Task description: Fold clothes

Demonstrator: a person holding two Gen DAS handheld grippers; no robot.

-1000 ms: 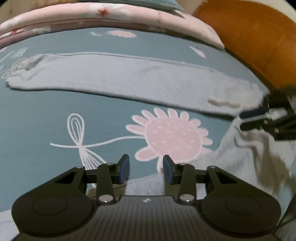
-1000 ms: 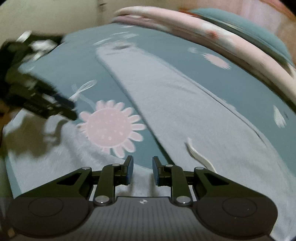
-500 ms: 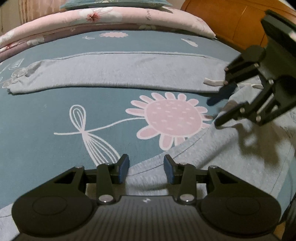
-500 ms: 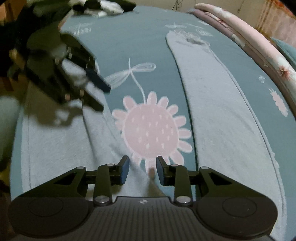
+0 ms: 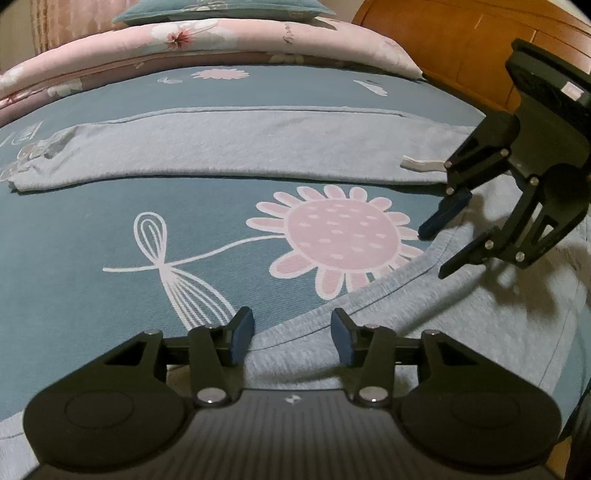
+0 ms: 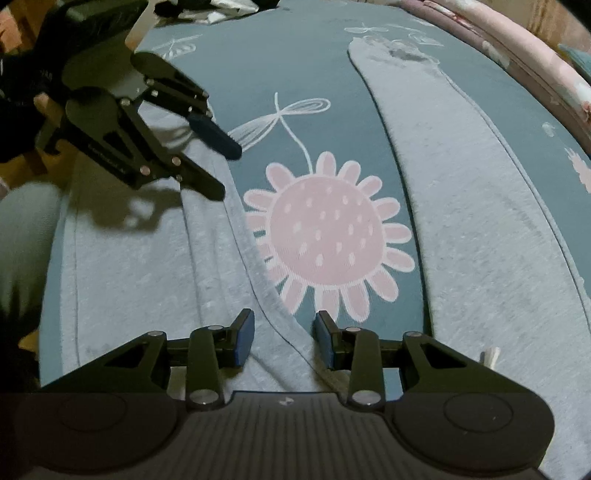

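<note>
Left wrist view: the left gripper [image 5: 291,334] is opening over the grey trousers [image 5: 258,147], gripping nothing. Beside it the right gripper [image 5: 436,251] is opening too (its pads bare), above the flowered bedsheet [image 5: 110,221].

Teal flowered bedsheet [image 5: 110,221], pink floral quilt [image 5: 221,40], teal pillow [image 5: 221,9], wooden headboard [image 5: 461,48]

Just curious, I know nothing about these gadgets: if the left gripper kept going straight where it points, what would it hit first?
Probably the near leg of the grey trousers: its hemmed edge lies right between the opening fingers of the left gripper, with the teal bedsheet just beyond. Depth is hard to judge.
</note>
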